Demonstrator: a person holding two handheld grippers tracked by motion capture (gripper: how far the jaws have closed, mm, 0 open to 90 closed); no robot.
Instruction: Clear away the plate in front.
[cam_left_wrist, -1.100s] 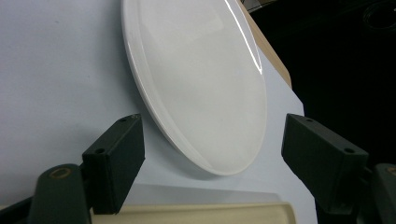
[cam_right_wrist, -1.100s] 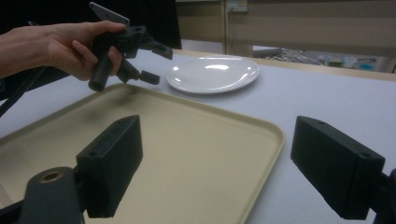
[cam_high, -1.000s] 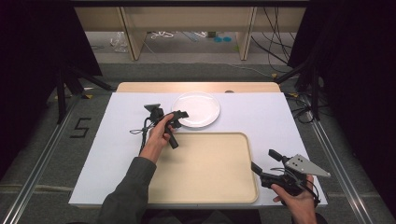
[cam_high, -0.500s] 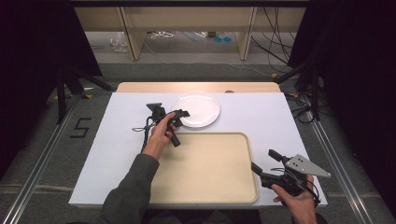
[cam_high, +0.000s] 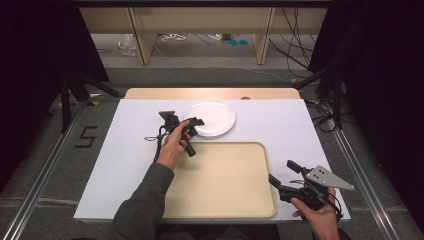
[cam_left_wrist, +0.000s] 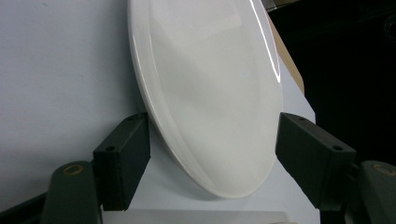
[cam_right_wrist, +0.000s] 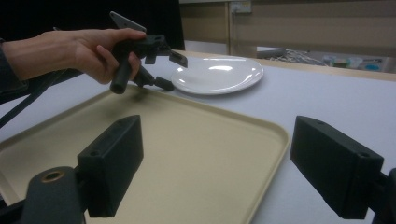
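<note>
Black jaws of our left hand-held gripper (cam_high: 192, 127) stand wide apart, one on either side of the near rim of the white plate (cam_high: 210, 117); in the left gripper view the rim sits between them with a gap on each side, so nothing is gripped yet. Compared with a second ago and half a second ago, this hand-held gripper has crept only slightly toward the plate, and the plate has not moved at all. We judge that the approach is finished and the next thing needed is to close on the rim.

Outward from there, the plate lies flat on the white sheet covering the worktop (cam_high: 300, 125), towards the far edge and just beyond the far rim of the beige tray (cam_high: 225, 180), which is bare. Our right hand-held gripper (cam_high: 282, 175) has stayed put over the tray's near right corner, its jaws also spread and holding nothing, pointed across the tray toward the plate. If the plate is bound for the tray, the way is clear.
</note>
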